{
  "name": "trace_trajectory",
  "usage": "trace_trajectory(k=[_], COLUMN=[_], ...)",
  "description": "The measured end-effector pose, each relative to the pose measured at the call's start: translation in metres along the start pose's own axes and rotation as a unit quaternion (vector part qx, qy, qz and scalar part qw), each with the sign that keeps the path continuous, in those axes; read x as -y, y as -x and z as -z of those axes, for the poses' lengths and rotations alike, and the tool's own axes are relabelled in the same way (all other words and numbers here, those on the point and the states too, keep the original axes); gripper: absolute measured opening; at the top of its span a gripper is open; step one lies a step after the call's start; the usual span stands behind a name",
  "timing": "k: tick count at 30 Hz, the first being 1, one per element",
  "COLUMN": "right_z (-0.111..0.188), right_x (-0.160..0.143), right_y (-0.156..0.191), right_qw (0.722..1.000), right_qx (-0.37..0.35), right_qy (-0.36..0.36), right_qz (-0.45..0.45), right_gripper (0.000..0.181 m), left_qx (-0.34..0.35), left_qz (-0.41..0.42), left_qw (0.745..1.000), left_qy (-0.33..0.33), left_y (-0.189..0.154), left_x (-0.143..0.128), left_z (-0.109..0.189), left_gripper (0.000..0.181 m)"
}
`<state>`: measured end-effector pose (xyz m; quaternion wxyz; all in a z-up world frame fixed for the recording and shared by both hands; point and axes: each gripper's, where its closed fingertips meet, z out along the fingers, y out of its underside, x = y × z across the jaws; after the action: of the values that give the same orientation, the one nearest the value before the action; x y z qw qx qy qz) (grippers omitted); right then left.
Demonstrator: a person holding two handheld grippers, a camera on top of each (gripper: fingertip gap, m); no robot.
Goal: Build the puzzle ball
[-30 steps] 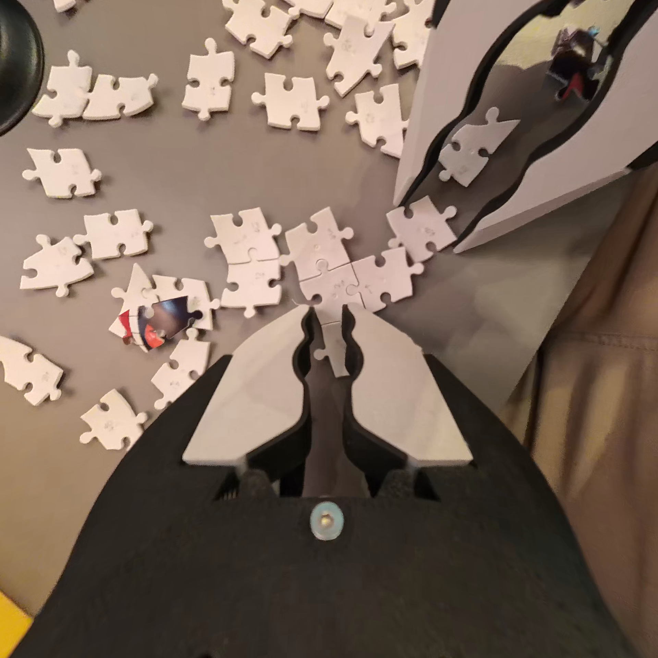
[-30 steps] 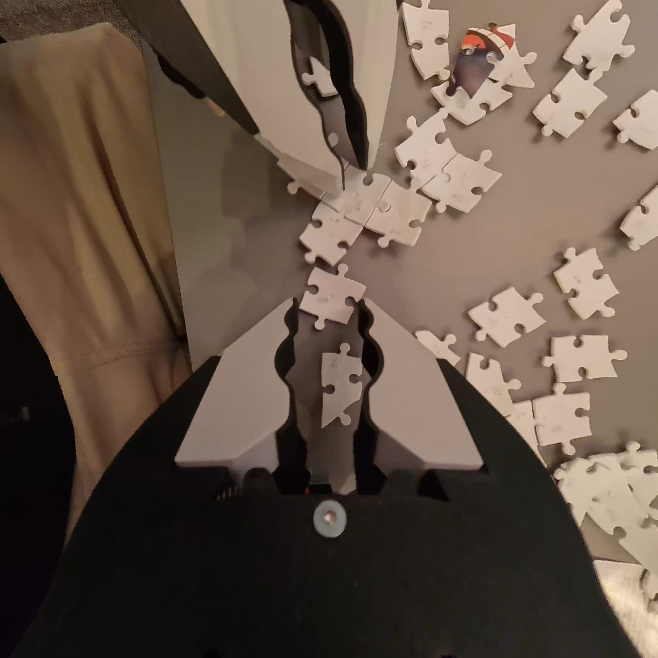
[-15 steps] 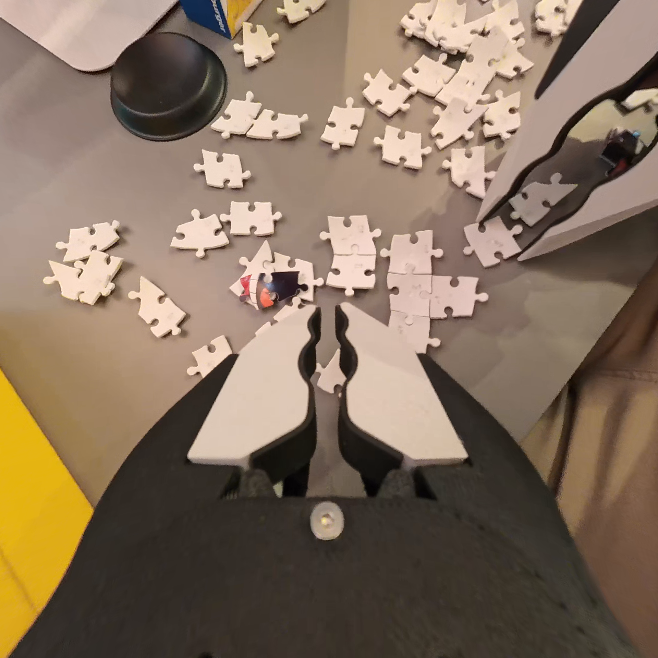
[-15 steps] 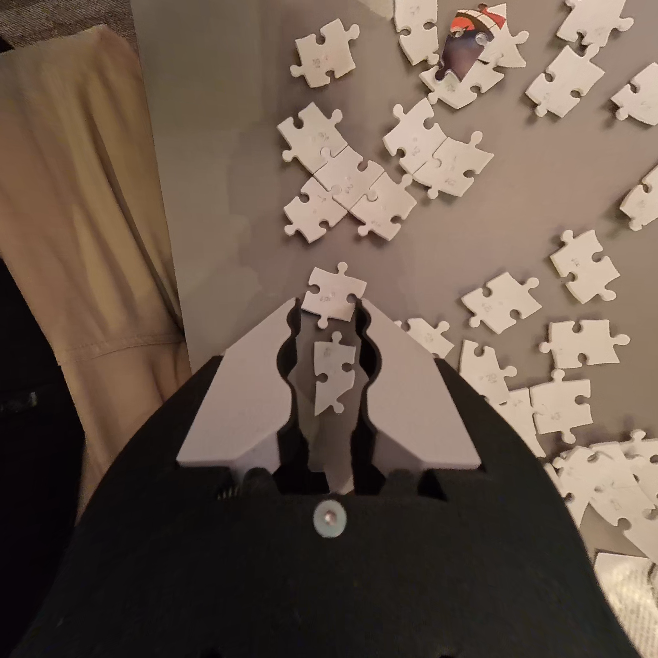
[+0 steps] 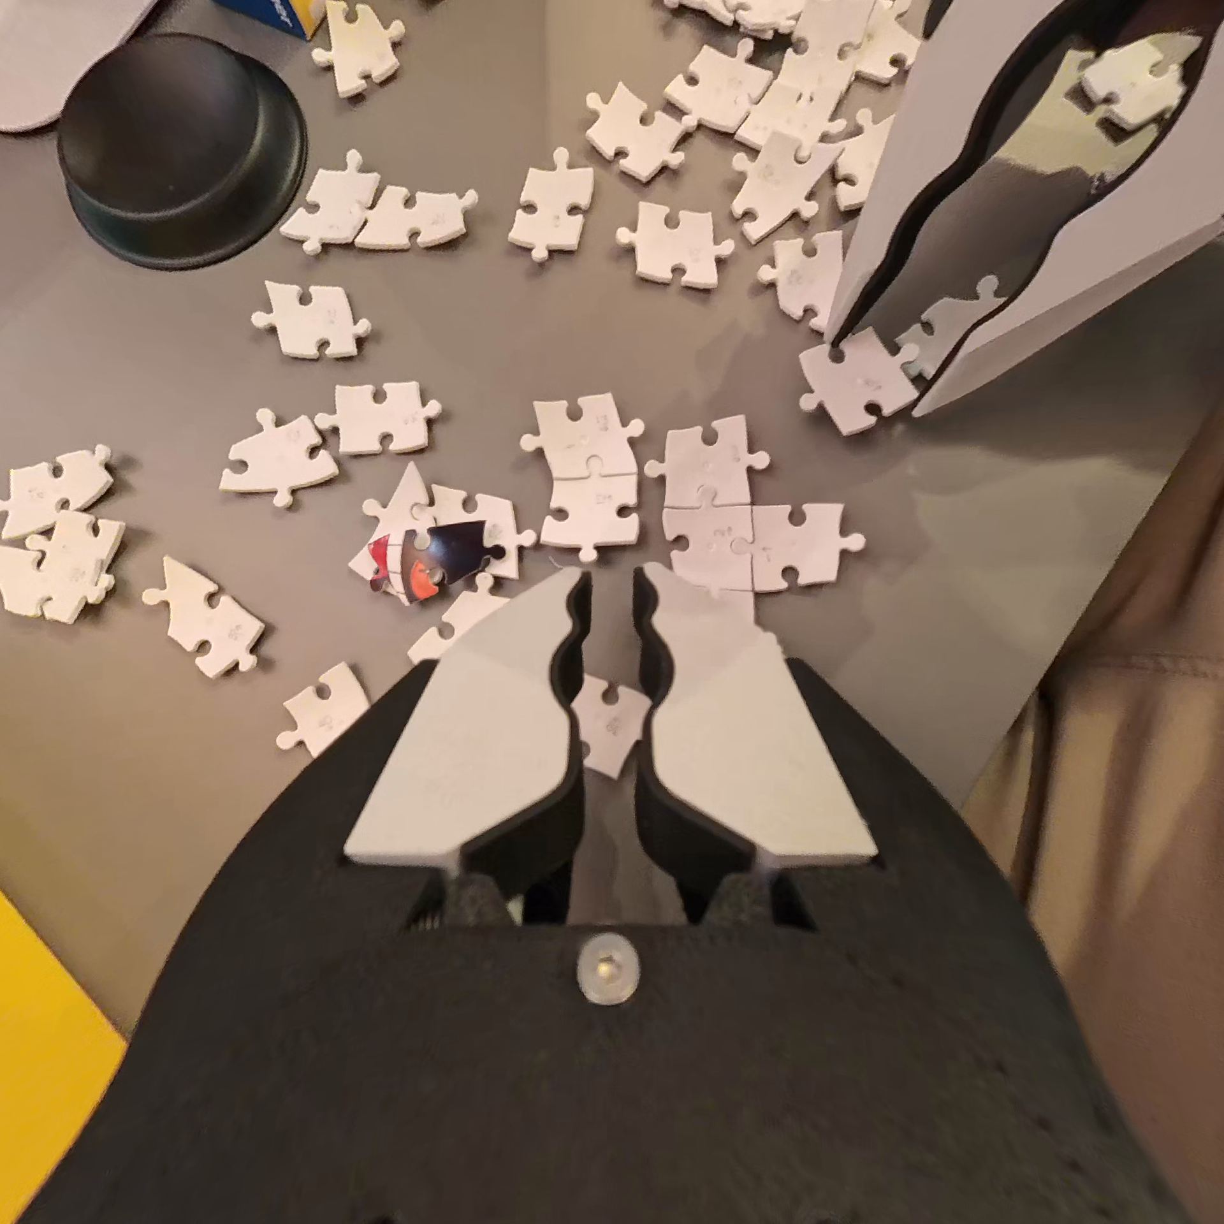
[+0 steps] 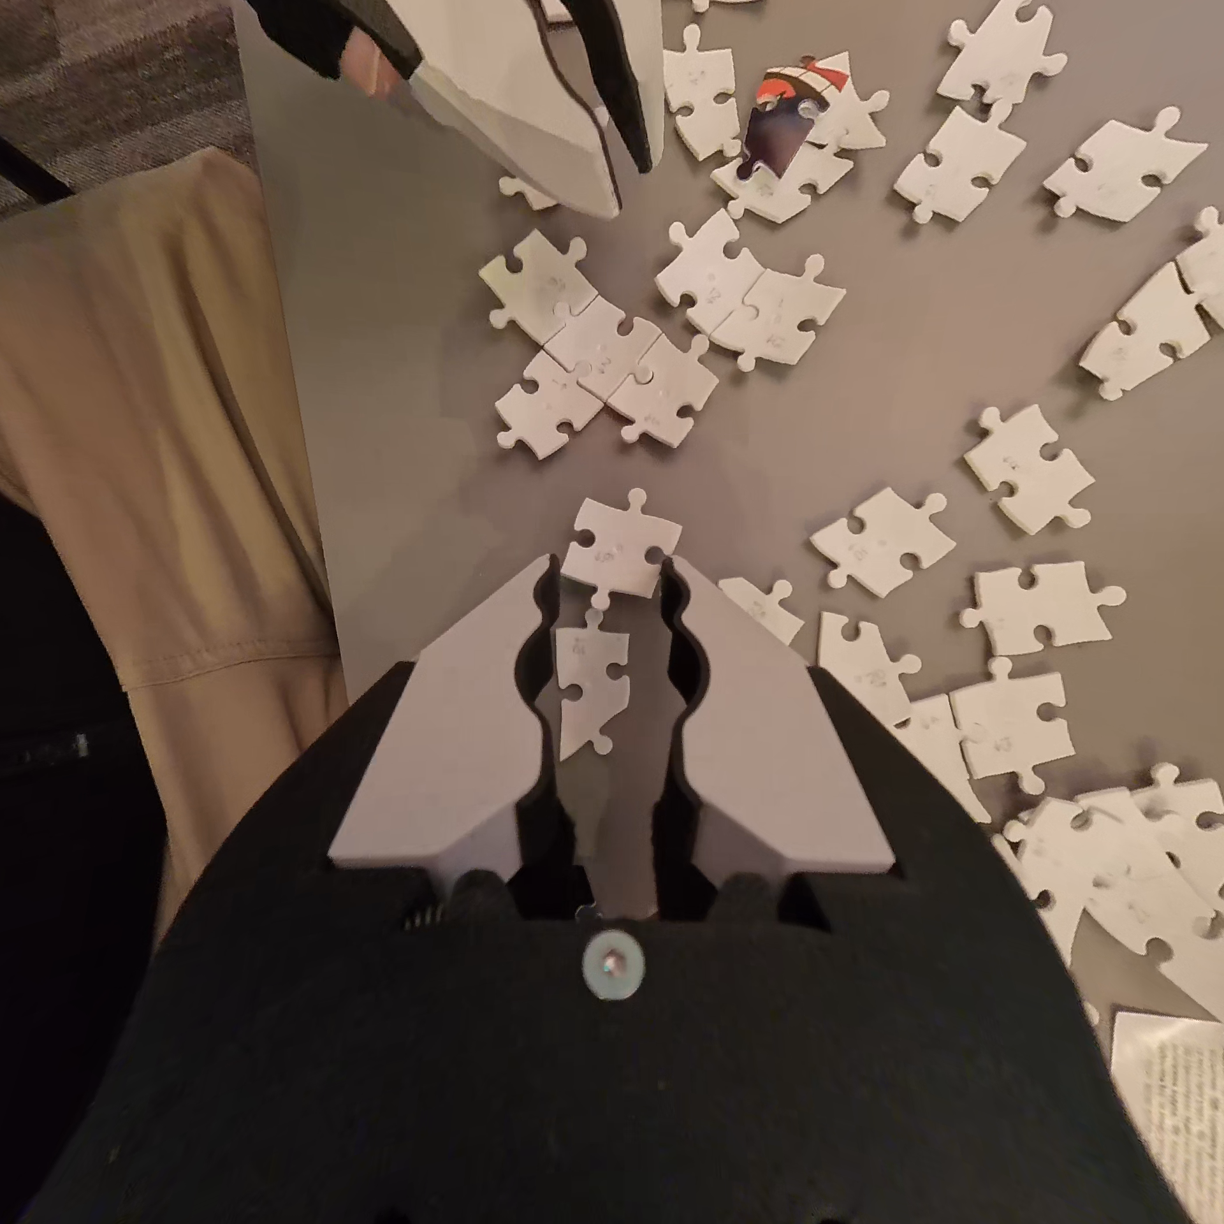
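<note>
Many white puzzle pieces lie face down on the grey table (image 5: 463, 318). A joined cluster of several pieces (image 5: 728, 523) lies just past my left gripper (image 5: 609, 575); it also shows in the right wrist view (image 6: 596, 351). The left jaws stand a narrow gap apart and hold nothing, and a loose piece (image 5: 609, 728) lies on the table under them. A joined pair (image 5: 589, 490) lies left of the cluster, and one coloured piece (image 5: 437, 556) is face up. My right gripper (image 6: 609, 563) is open, its tips at either side of a single piece (image 6: 622, 550). Another piece (image 6: 589, 682) lies under its jaws.
A black dome-shaped object (image 5: 179, 146) stands at the far left. A yellow surface (image 5: 40, 993) lies at the near left. Beige cloth (image 6: 165, 430) hangs past the table edge beside both grippers. A printed sheet (image 6: 1166, 1093) lies near the right. A heap of pieces (image 6: 1126, 861) lies right of the right gripper. The grippers' ends are close to 10 cm from one another.
My left gripper has let go of the piece it held at the cluster and drawn back and up, then come a little lower again. The right gripper has hardly moved.
</note>
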<state>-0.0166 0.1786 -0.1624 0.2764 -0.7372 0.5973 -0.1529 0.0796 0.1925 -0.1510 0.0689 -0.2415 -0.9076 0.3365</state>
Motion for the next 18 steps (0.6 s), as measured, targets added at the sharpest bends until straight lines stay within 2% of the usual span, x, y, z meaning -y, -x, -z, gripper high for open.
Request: trace_trajectory(k=[10, 18], right_z=[0.0, -0.002], right_x=[0.006, -0.007], right_y=[0.006, 0.024], right_qw=[1.0, 0.995], right_qx=[0.013, 0.028], right_qy=[-0.017, 0.031], right_qz=[0.01, 0.087], right_gripper=[0.029, 0.029], left_qx=[-0.015, -0.019], left_qz=[-0.023, -0.033], left_qw=[1.0, 0.999], left_qy=[-0.012, -0.004], left_y=[-0.013, -0.016], left_x=[0.009, 0.008], left_z=[-0.006, -0.01], left_gripper=[0.013, 0.014])
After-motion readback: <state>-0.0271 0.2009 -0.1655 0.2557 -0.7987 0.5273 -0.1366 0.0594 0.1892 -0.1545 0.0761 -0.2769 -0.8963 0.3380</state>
